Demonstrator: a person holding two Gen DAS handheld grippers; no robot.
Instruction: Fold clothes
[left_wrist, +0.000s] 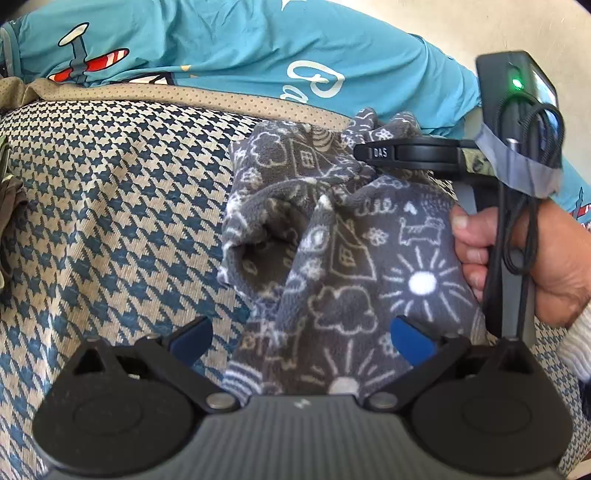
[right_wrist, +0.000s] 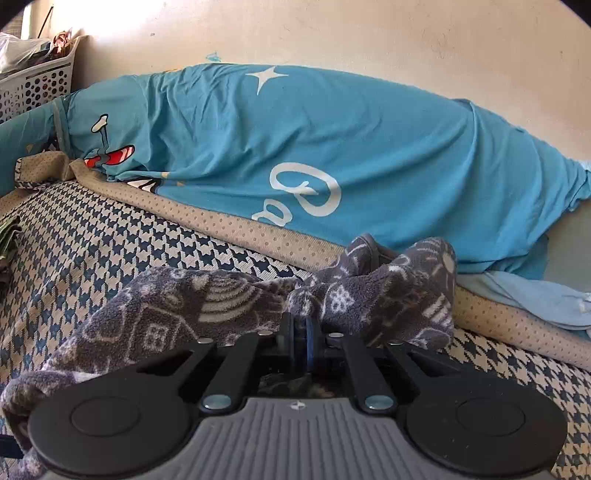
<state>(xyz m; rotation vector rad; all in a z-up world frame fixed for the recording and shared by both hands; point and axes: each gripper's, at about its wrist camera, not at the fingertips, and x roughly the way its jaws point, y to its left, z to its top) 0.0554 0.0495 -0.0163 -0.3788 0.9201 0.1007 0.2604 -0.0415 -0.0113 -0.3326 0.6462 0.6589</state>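
Note:
A grey fleece garment (left_wrist: 343, 258) printed with white suns, houses and clouds lies crumpled on the blue-and-beige houndstooth cover (left_wrist: 110, 206). In the left wrist view my left gripper (left_wrist: 301, 338) stands open, its blue pads (left_wrist: 410, 339) wide apart with the fleece lying between them, untouched. A hand (left_wrist: 517, 254) holds my right gripper (left_wrist: 364, 152) from the right; it is shut on a bunched fold at the garment's far edge. In the right wrist view the right gripper (right_wrist: 301, 332) has its pads pressed together on the grey fleece (right_wrist: 166, 314), which gathers in folds around the tips.
A teal cover (right_wrist: 295, 147) with a plane print and white lettering drapes over a long bulge against the wall. A beige dotted border (right_wrist: 240, 232) runs along its foot. A white perforated basket (right_wrist: 33, 85) stands far left, and a light blue cloth (right_wrist: 535, 295) lies far right.

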